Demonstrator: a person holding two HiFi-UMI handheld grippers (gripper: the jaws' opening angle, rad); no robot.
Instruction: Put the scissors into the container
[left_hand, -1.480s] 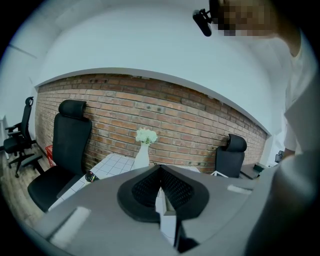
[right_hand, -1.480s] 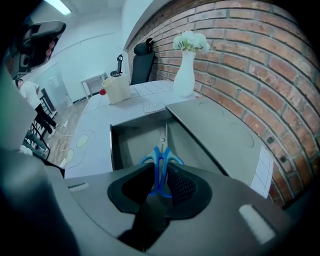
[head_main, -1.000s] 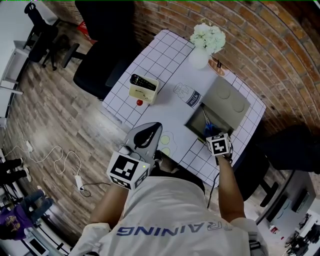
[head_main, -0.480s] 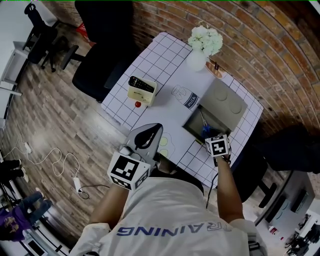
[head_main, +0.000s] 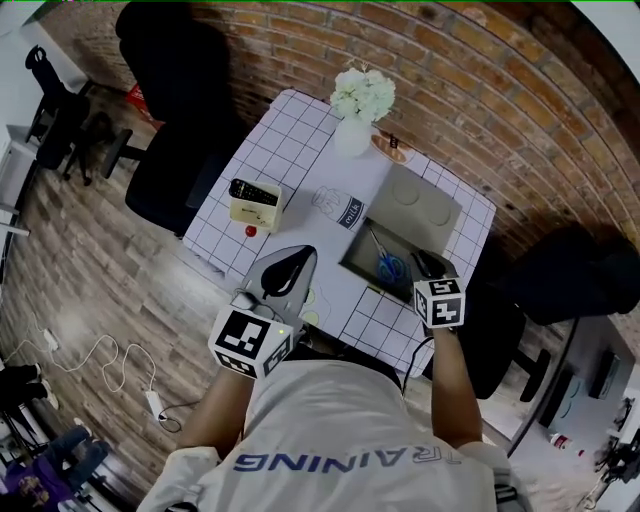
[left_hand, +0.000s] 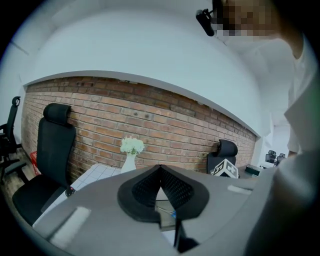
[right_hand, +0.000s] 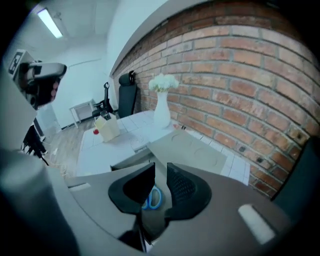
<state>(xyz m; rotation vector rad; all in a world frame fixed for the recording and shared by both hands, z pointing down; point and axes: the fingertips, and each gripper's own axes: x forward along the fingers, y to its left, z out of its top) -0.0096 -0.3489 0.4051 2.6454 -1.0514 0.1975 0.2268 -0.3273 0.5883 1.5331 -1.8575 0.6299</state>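
The blue-handled scissors (head_main: 385, 263) lie flat inside the grey container (head_main: 352, 262), whose lid (head_main: 420, 205) is folded back. My right gripper (head_main: 427, 264) hovers at the container's near right corner, just right of the scissors. Its jaws are closing with a narrow gap and nothing between them. In the right gripper view the scissors (right_hand: 154, 197) show below and beyond the right gripper (right_hand: 160, 167). My left gripper (head_main: 300, 256) is held over the table's near edge, well left of the container. In its own view the left gripper (left_hand: 160, 169) has its jaw tips together and holds nothing.
A vase of white flowers (head_main: 360, 100) stands at the table's far corner beside a small copper dish (head_main: 390, 147). A milk carton (head_main: 340, 207) lies left of the container. A cream box (head_main: 255, 200) and a red ball (head_main: 250, 229) sit further left. Black chairs (head_main: 170, 160) flank the table.
My right gripper has drawn back to the right, off the scissors, which stay lying in the container. The left gripper has kept its place and stays shut.
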